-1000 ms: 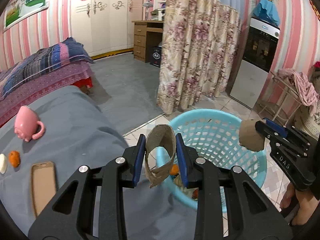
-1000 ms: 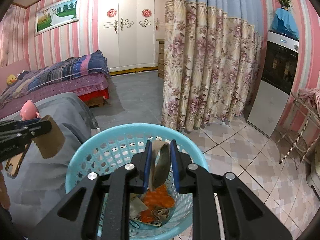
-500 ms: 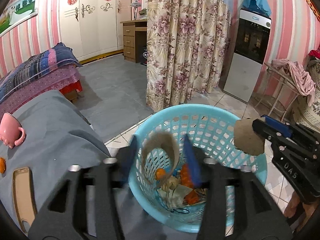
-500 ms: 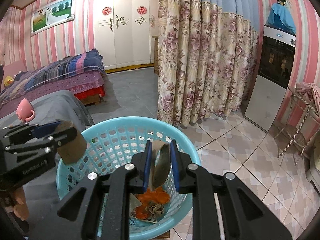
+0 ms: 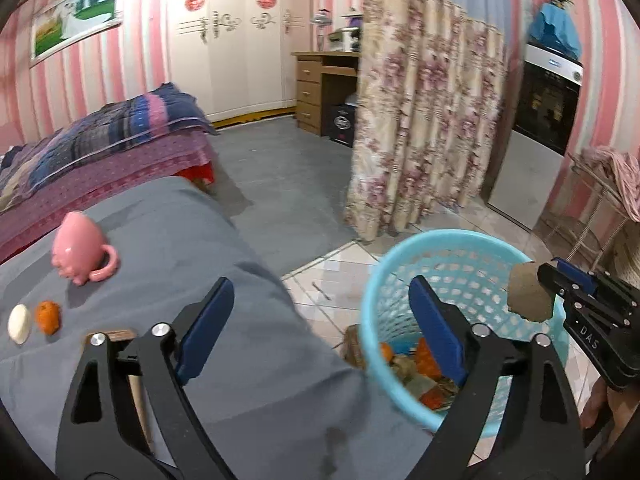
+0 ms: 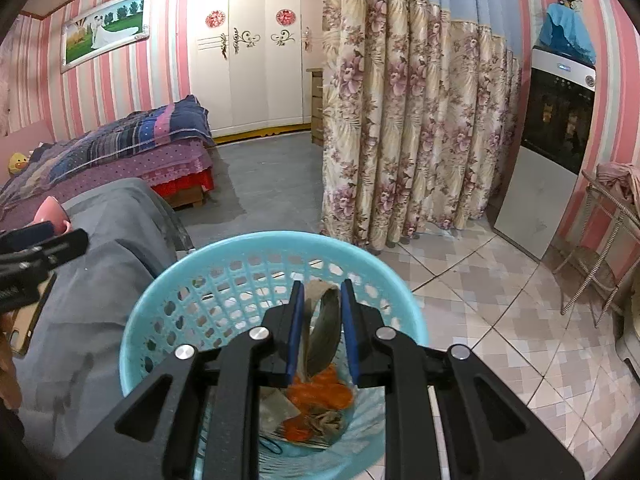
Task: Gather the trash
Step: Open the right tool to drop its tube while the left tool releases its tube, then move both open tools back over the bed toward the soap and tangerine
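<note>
A light blue trash basket (image 5: 460, 248) stands on the tiled floor by the grey bed; it also shows in the right wrist view (image 6: 256, 248). Orange peels and paper scraps (image 6: 316, 400) lie inside it. My left gripper (image 5: 320, 300) is open and empty, above the bed edge and the basket's left rim. My right gripper (image 6: 320, 312) is shut on a flattened brown cardboard roll (image 6: 320, 320) and holds it over the basket; the roll also shows in the left wrist view (image 5: 530, 292). A brown piece (image 5: 354, 346) shows just outside the basket's left wall.
On the grey bed cover (image 5: 180, 248) lie a pink pig mug (image 5: 80, 250), a white egg-shaped item (image 5: 19, 324), an orange scrap (image 5: 48, 316) and a phone (image 6: 32, 320). A floral curtain (image 5: 424, 128) hangs beyond the basket. A wire rack (image 6: 608, 240) stands at right.
My left gripper has opened and let go of its cardboard roll over the basket, then swung left toward the bed. My right gripper stays over the basket, holding its roll.
</note>
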A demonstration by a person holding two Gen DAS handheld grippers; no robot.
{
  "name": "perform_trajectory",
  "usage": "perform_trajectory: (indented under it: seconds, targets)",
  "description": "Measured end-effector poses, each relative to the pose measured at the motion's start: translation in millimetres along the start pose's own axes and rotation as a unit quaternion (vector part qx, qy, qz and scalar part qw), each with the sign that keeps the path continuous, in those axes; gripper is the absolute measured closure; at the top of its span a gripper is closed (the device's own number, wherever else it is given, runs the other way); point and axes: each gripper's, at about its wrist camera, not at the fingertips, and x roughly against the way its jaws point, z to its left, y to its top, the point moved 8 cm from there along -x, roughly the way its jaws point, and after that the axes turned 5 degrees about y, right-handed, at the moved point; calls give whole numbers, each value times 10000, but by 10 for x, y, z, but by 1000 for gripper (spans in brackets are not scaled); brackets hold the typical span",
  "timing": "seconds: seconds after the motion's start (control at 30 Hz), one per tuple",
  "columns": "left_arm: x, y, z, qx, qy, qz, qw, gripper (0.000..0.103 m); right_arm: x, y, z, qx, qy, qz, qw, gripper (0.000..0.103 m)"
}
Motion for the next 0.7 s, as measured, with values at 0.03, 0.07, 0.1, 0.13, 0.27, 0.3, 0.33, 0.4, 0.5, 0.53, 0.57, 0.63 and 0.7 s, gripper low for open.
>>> perform_trajectory:
  seconds: [0.03,0.07,0.1,0.13,0.27,0.3,0.33,0.4,0.5,0.53,0.57,0.63,0.7]
  targets:
    - [23,-6,71,2,62,-7,10000,15,-23,0,37,9,23,6,10000,84]
    - [41,-7,123,-12,115,-15,9999,15,-54,6,89,21,51,18,10000,83]
    - [67,-7,191,-30,180,-29,9998,15,-89,8,134,32,62,33,10000,83]
    - [95,-4,265,-34,250,-45,9997,14,-128,6,175,30,88,63,9999,82]
    - [199,1,567,157,355,-53,9992,12,-258,-8,301,1,131,169,9998,78]
    - [216,-6,639,229,350,-37,9991,12,-294,-18,333,25,81,226,9997,68]
    - [221,-8,687,272,355,-20,9990,12,-329,-27,366,45,51,298,9995,52]
    - [254,-22,804,277,434,-9,9987,12,-342,-18,436,50,48,307,9995,35]
    - [338,-16,936,177,571,-83,9982,12,-302,-4,551,124,-57,247,9996,22]
    - [361,-5,971,199,576,-92,9981,12,-285,11,589,142,-79,222,9996,14]
    - [395,-1,1041,265,567,-103,9980,12,-248,33,645,169,-89,169,9997,11]
    - [459,2,1170,396,547,-111,9977,12,-198,66,738,235,-94,89,9996,9]
    - [546,1,1325,479,585,-154,9970,11,-155,125,866,337,-120,13,9994,5]
